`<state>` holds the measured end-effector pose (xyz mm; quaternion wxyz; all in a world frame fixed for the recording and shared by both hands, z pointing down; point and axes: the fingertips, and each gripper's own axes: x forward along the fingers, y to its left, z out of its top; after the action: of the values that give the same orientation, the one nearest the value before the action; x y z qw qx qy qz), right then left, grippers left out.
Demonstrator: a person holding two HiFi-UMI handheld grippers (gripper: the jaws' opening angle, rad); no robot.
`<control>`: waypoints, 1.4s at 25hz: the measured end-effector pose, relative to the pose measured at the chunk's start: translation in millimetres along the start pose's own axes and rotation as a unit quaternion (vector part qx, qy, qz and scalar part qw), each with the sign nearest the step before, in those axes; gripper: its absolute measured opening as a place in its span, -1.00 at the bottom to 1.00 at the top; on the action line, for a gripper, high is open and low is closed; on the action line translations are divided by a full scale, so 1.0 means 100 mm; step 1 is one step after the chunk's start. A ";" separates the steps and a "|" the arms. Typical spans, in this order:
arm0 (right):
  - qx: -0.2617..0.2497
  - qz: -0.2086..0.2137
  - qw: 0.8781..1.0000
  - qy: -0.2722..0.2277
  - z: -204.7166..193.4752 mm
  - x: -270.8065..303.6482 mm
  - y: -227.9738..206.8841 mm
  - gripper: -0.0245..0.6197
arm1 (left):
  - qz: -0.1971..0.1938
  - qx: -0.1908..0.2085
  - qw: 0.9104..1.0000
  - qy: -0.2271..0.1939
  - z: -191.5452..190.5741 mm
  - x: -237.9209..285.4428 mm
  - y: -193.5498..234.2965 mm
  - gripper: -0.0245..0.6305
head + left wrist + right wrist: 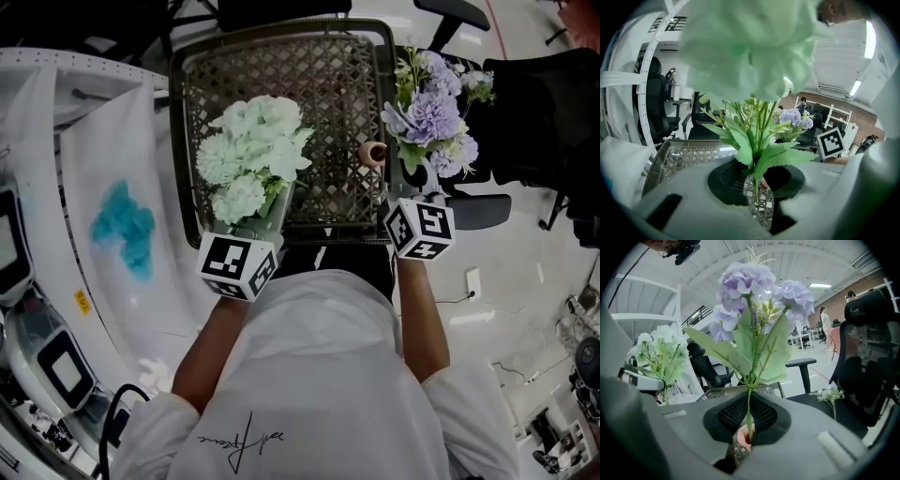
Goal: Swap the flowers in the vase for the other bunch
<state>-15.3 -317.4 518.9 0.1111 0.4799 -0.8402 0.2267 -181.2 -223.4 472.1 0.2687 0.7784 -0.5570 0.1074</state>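
My left gripper (pixel 266 221) is shut on the stems of a pale green and white flower bunch (pixel 251 155), held upright over the wire mesh basket (pixel 323 75). In the left gripper view its stems (pixel 755 140) run down between the black pads. My right gripper (pixel 413 184) is shut on the thin stem of a purple flower bunch (pixel 431 117). That stem (pixel 749 404) drops between the pads to the mouth of a small pinkish vase (pixel 742 440). Whether its end is inside, I cannot tell. The vase (pixel 373 153) stands at the basket's right edge.
A white table (pixel 56 187) with a teal stain (pixel 124 228) lies to the left. Black office chairs (pixel 544 103) stand to the right, one with a loose white sprig (pixel 830 394) on its seat. The person's torso fills the near side.
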 end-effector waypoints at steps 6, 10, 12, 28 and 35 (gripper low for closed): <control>-0.001 -0.001 1.000 0.005 -0.08 0.03 0.00 -0.85 | 0.005 0.003 1.000 0.005 -0.04 0.00 0.03 -0.67; -0.002 0.000 1.000 0.010 -0.13 0.05 0.02 -0.85 | 0.007 0.004 1.000 0.007 -0.06 -0.01 0.03 -0.67; -0.001 0.000 1.000 0.012 -0.16 0.06 0.02 -0.85 | 0.008 0.003 1.000 0.007 -0.06 -0.01 0.03 -0.67; 0.007 -0.006 0.999 0.038 -0.41 0.13 0.05 -0.82 | 0.020 0.000 1.000 0.017 -0.14 -0.08 0.13 -0.67; 0.009 -0.011 0.999 0.042 -0.46 0.16 0.06 -0.80 | 0.018 -0.001 1.000 0.017 -0.16 -0.08 0.15 -0.67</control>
<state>-29.8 -304.5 563.9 0.1444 0.4798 -0.8277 0.2526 -195.8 -211.8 485.6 0.2765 0.7662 -0.5664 0.1250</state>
